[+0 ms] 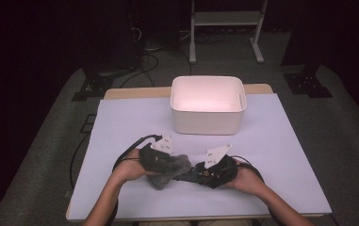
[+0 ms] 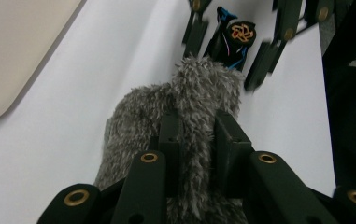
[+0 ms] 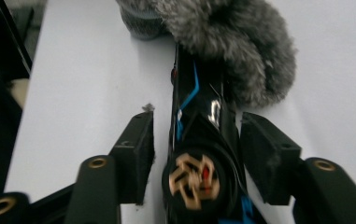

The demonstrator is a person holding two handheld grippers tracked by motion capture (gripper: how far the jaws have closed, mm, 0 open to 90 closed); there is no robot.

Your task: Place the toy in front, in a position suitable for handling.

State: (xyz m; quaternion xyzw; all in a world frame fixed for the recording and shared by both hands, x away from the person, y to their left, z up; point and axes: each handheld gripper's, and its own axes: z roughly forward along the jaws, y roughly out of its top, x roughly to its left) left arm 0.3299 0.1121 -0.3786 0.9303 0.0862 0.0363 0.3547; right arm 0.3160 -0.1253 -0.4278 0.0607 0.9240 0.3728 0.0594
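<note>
Left gripper view: left claw [image 2: 199, 135] clamped on grey furry cover [image 2: 185, 107], black handle's [image 3: 199, 140] far end hidden inside; right claw [image 3: 196, 144] open beside handle.

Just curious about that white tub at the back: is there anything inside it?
No, the white tub looks bare inside in the high view, and the grey furry cover lies on the table in front of it.

A white bin [image 1: 208, 104] stands at the far middle of a table [image 1: 120, 122] covered in pale sheet. Nearer the person, the left gripper [image 1: 167, 162] lies against a grey furry cover [image 1: 171, 170], and the right gripper [image 1: 200, 172] sits just beside it around a black device [image 1: 204, 174]. Both forearms enter from below.
</note>
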